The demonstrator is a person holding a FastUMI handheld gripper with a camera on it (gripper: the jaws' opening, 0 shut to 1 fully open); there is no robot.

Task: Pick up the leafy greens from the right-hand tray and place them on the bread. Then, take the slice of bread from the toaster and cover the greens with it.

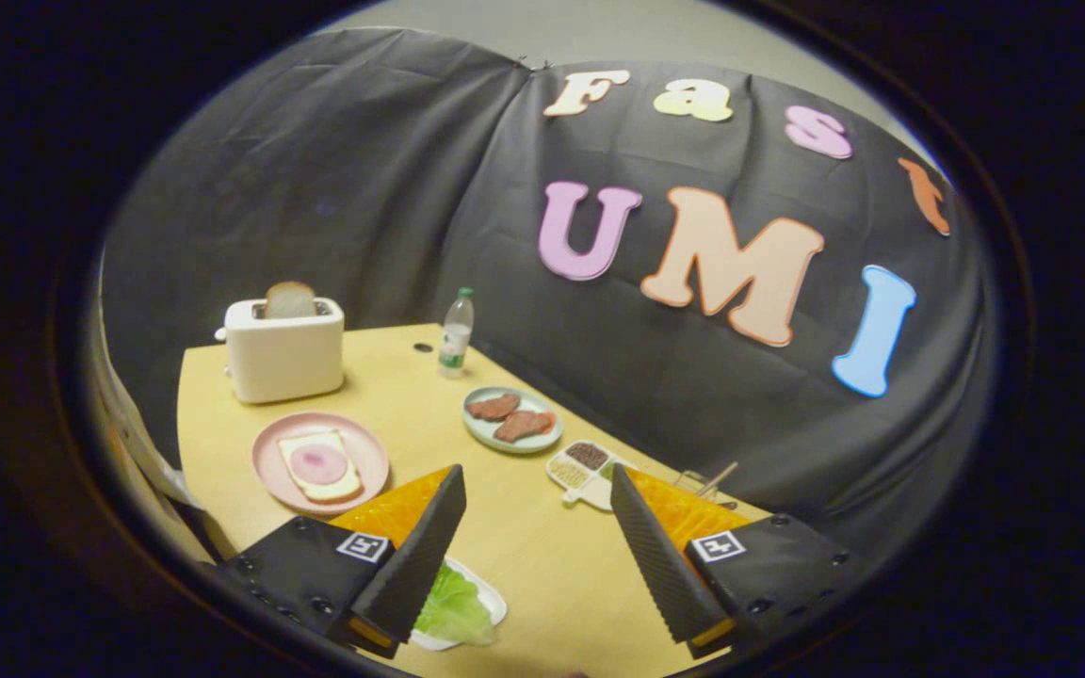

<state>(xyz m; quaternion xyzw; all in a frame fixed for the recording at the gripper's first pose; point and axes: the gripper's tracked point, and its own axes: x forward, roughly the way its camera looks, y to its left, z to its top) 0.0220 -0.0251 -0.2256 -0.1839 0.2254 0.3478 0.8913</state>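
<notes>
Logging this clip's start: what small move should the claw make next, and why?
Probably drop toward the leafy greens on the white tray: the claw is open and empty, greens low beside one finger, not between them.

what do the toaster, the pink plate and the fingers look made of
Toaster: probably matte plastic, judging by its smooth, cream, rounded shell with no metallic shine. Pink plate: glazed ceramic or plastic, hard to tell; even colour, smooth rim, soft sheen. The gripper stands open; its fingers look like black ribbed rubber pads on orange plastic backing.
</notes>
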